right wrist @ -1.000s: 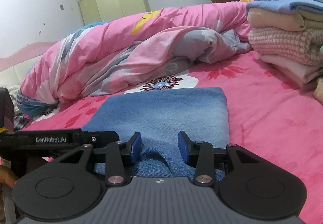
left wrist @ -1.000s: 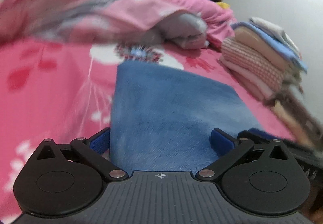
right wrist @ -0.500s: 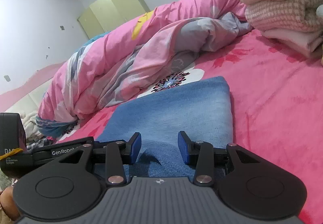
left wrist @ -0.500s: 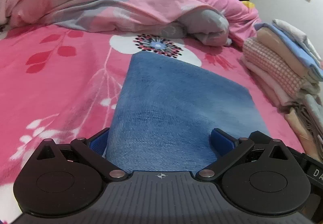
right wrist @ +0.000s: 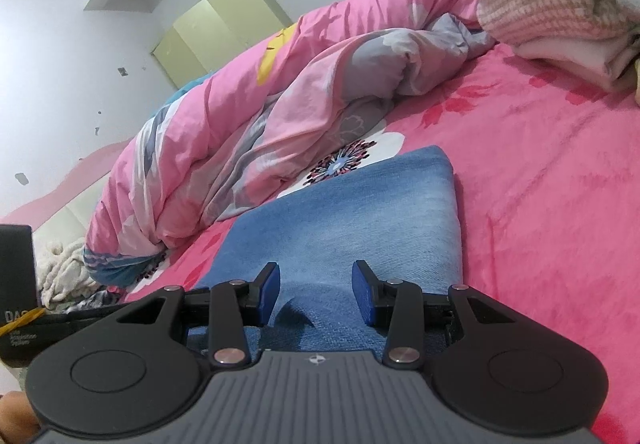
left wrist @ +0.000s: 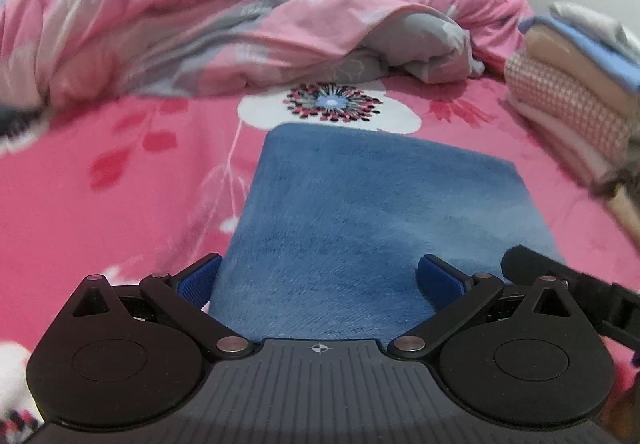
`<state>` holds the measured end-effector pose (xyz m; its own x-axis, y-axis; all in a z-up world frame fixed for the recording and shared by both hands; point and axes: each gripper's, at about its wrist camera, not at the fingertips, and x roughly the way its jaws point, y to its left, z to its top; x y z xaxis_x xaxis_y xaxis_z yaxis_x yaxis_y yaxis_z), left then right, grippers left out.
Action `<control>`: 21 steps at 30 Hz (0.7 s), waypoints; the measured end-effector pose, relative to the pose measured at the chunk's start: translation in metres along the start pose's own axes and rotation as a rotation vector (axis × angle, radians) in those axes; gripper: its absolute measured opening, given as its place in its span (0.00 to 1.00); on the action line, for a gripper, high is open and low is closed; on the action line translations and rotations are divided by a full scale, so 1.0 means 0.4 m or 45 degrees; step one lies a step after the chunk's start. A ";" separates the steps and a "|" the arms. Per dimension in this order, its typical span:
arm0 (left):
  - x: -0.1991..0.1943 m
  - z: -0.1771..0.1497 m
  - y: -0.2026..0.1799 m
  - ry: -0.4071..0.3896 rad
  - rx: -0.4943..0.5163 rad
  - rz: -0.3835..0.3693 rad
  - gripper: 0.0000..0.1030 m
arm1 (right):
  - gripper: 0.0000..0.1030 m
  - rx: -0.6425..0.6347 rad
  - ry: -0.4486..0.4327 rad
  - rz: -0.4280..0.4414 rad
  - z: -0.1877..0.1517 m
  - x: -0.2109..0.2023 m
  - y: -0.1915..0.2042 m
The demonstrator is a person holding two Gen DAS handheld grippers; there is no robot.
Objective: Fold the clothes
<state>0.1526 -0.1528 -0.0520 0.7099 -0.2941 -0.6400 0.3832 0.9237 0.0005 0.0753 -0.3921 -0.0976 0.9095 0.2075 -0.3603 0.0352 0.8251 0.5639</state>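
Observation:
A folded blue denim garment [left wrist: 376,220] lies on the pink flowered bed sheet [left wrist: 120,204]. My left gripper [left wrist: 320,276] is open wide over the denim's near end. Its left pad [left wrist: 204,276] sits at the cloth's left edge and its right pad [left wrist: 440,276] rests above the cloth. In the right wrist view the denim [right wrist: 360,220] runs away from my right gripper [right wrist: 316,288]. That gripper is shut on a raised hump of the garment's near edge. Its camera view is rolled, so the bed looks slanted.
A rumpled pink and grey duvet [left wrist: 240,24] lies across the back of the bed. A stack of folded clothes [left wrist: 576,96] stands at the right, also seen as the folded stack [right wrist: 560,4]. A pale wardrobe [right wrist: 224,32] stands against the far wall.
The left view has tilted up and drawn back, so more duvet shows. The right view has rolled, which slants the bed. Both jaw widths and the denim hump look unchanged.

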 end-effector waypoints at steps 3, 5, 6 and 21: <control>-0.008 0.000 -0.025 -0.004 0.039 0.069 1.00 | 0.41 0.003 -0.008 -0.003 -0.002 -0.002 0.001; -0.008 0.003 -0.027 0.013 0.006 0.085 1.00 | 0.41 0.002 -0.015 -0.008 -0.004 -0.002 0.002; -0.008 0.005 -0.025 0.021 -0.007 0.084 1.00 | 0.41 -0.005 -0.020 -0.015 -0.006 -0.002 0.004; -0.025 0.054 -0.050 -0.117 0.064 -0.205 1.00 | 0.41 -0.042 -0.054 -0.041 -0.018 -0.009 0.014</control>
<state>0.1507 -0.1736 -0.0293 0.6869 -0.4606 -0.5622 0.5239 0.8499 -0.0563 0.0690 -0.3844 -0.0985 0.9250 0.1584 -0.3454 0.0517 0.8481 0.5273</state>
